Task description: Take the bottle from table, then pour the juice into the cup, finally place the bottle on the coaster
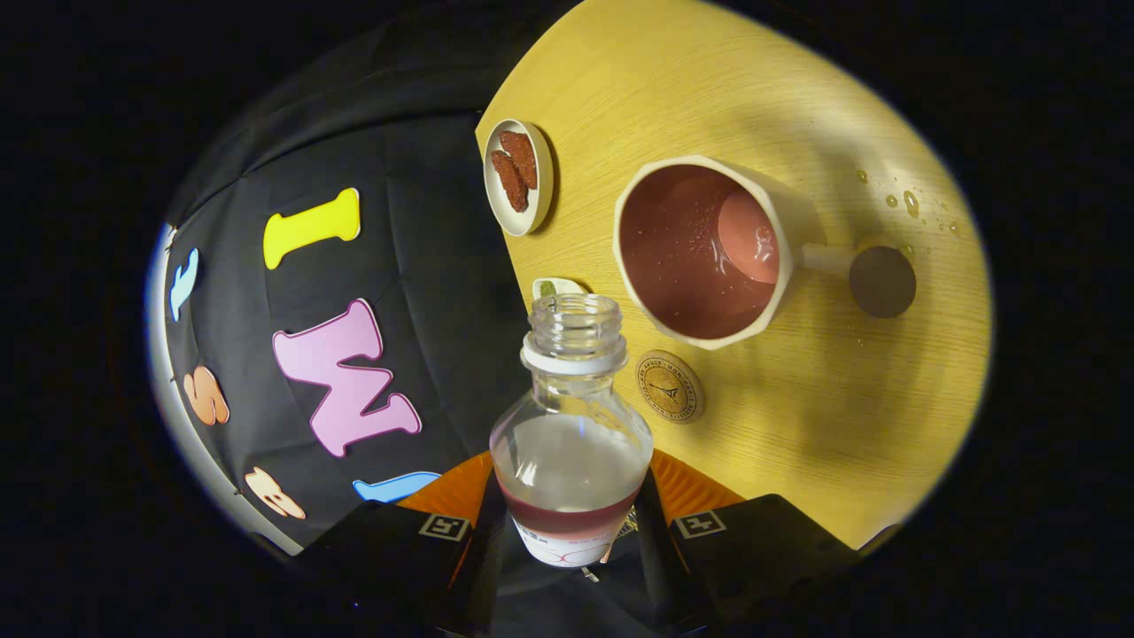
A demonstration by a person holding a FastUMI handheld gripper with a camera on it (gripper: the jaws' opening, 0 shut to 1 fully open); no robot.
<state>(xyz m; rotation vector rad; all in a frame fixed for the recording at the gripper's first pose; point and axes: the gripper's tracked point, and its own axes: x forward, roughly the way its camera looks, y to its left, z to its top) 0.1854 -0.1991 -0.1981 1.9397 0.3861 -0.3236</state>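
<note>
A clear, uncapped bottle (pixel 571 434) with a white neck ring stands between my fingers, and my gripper (pixel 571 523) is shut on its lower body. A shallow band of dark red juice lies near the bottle's bottom. Beyond the bottle's mouth, the wooden table (pixel 797 425) appears steeply tilted. A cream cup (pixel 709 248) with a side handle sits on it, holding reddish juice. A round cork coaster (pixel 671 386) with a printed emblem lies between the bottle's neck and the cup.
A small white dish (pixel 518 177) with reddish-brown pieces sits near the table's edge, past the cup. A small white object (pixel 556 287) peeks out just behind the bottle's mouth. Several droplets (pixel 908 202) lie on the wood beyond the cup's handle.
</note>
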